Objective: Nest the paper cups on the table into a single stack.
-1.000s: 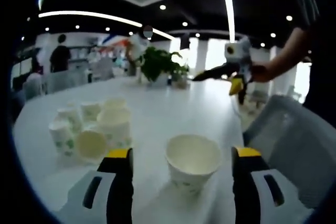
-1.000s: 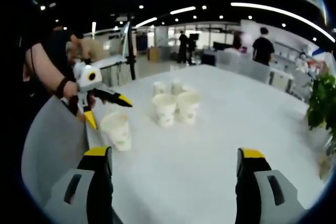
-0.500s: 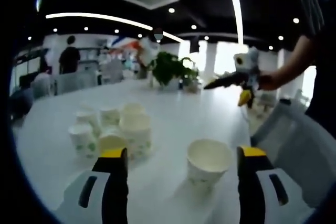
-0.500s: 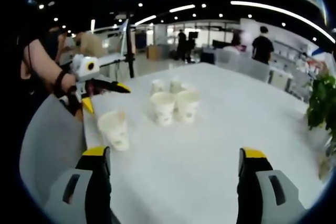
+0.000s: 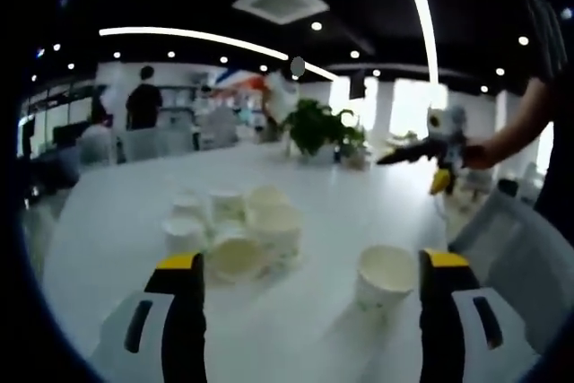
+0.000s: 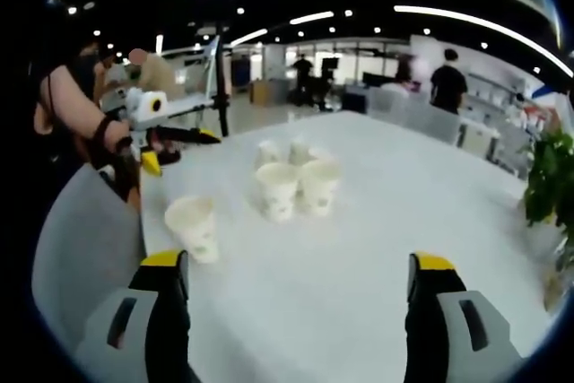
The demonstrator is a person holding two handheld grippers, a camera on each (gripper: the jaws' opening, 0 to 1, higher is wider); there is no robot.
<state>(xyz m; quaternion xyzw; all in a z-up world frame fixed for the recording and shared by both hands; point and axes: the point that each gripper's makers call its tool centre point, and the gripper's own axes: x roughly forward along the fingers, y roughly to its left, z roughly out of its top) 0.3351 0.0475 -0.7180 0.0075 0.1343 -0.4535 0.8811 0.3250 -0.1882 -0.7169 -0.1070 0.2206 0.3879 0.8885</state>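
A lone white paper cup (image 5: 386, 277) stands upright on the white table (image 5: 314, 186), just inside the right finger of my left gripper (image 5: 312, 262), which is open and holds nothing. Left of it is a cluster of several paper cups (image 5: 242, 226), one tipped on its side (image 5: 235, 257). My right gripper (image 5: 414, 169) hangs over the far table edge in a person's hand. In the right gripper view, my right gripper (image 6: 297, 262) is open and empty over the table (image 6: 404, 186). The lone cup (image 6: 193, 226) is at left, the cluster (image 6: 291, 181) beyond it. My left gripper (image 6: 179, 150) hovers open behind the lone cup.
A potted plant (image 5: 314, 127) stands at the table's far end, also at the right edge (image 6: 549, 177). A grey chair back (image 5: 516, 248) sits close to the table's edge (image 6: 76, 239). People stand in the background.
The left gripper has drawn back and away from the lone cup, which now looks smaller and farther right in its view. The right gripper has stayed nearly still. The cups have not moved.
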